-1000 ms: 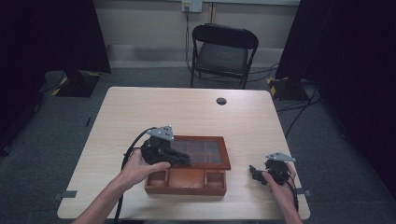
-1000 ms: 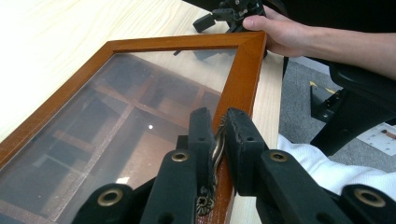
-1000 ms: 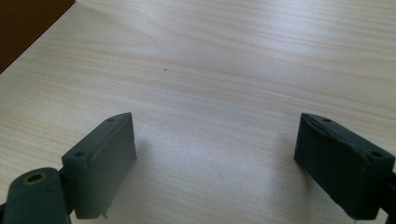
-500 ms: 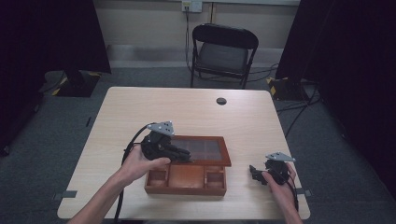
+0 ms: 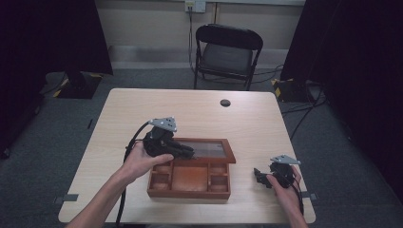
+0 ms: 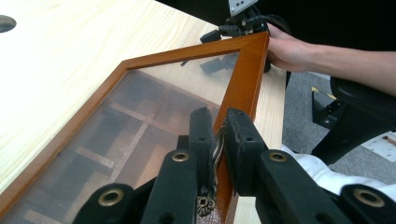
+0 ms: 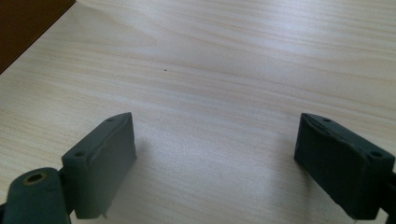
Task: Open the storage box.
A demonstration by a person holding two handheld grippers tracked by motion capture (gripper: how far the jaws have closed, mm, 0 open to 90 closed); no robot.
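From above, a wooden box [image 5: 190, 178] with little compartments sits near the 6 o'clock edge of the bench [image 5: 199, 114]. Its glass lid [image 5: 209, 148] stands tilted up off the far side of the box. A moment ago the lid lay lower, so it has been lifted a bit more and the box is now opening. The left gripper [image 5: 183, 151] is at 9 o'clock of the lid. The right gripper [image 5: 259, 175] rests on the bench at 3 o'clock of the box, apart from it, and has not moved.

In the left gripper view, the fingers [image 6: 243, 140] are clenched on the wooden frame of the lid [image 6: 243, 88], one on each side of the rim. Through the glass you can see the compartments below.

In the right gripper view, the fingers [image 7: 105, 158] are released, far apart, with only bare bench [image 7: 224, 70] between them.
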